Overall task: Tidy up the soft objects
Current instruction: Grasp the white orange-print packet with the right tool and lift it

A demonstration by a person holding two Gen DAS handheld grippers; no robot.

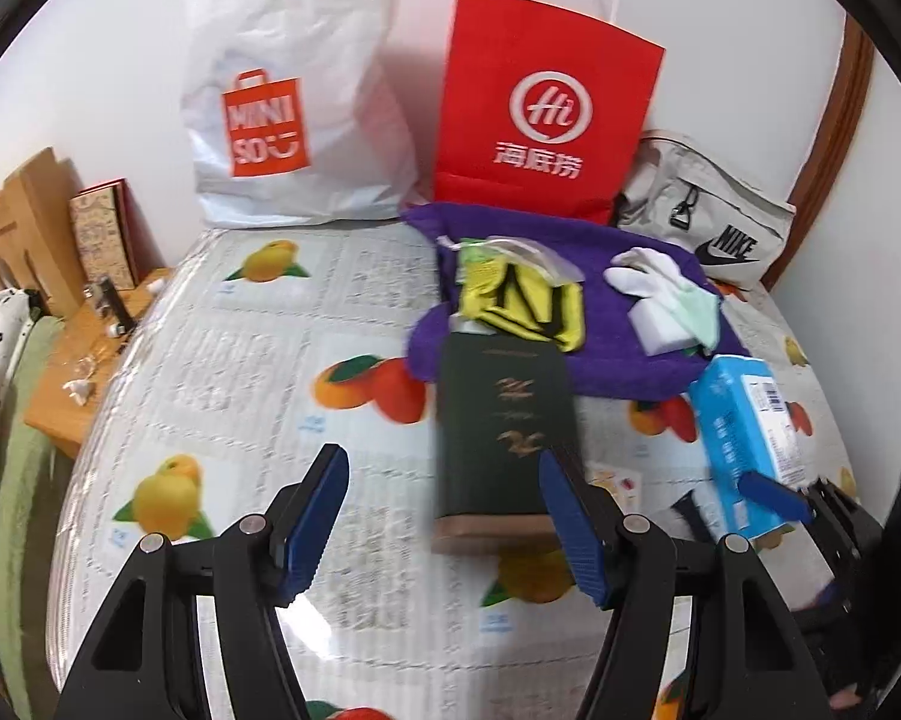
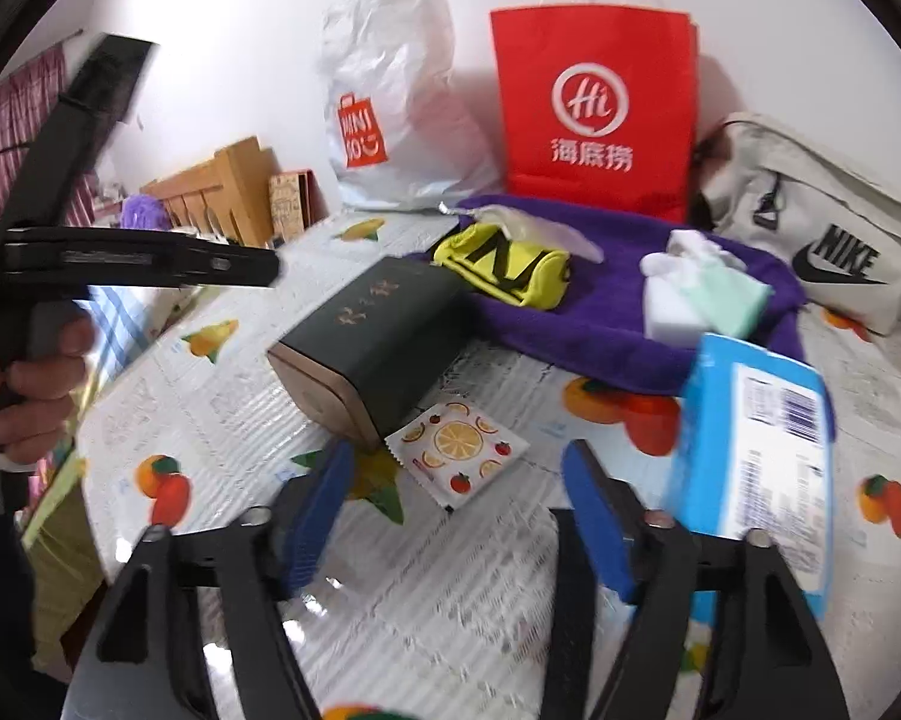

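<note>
A purple towel lies at the back of the table. On it sit a yellow-and-black pouch and white and mint cloths with a white sponge. A dark green box lies in front of the towel. A blue tissue pack lies at the right. My left gripper is open and empty, just left of the green box. My right gripper is open and empty, with the tissue pack beside its right finger.
A white Miniso bag, a red paper bag and a grey Nike bag stand along the wall. A fruit-print sachet lies near the box. A wooden stand sits left of the table.
</note>
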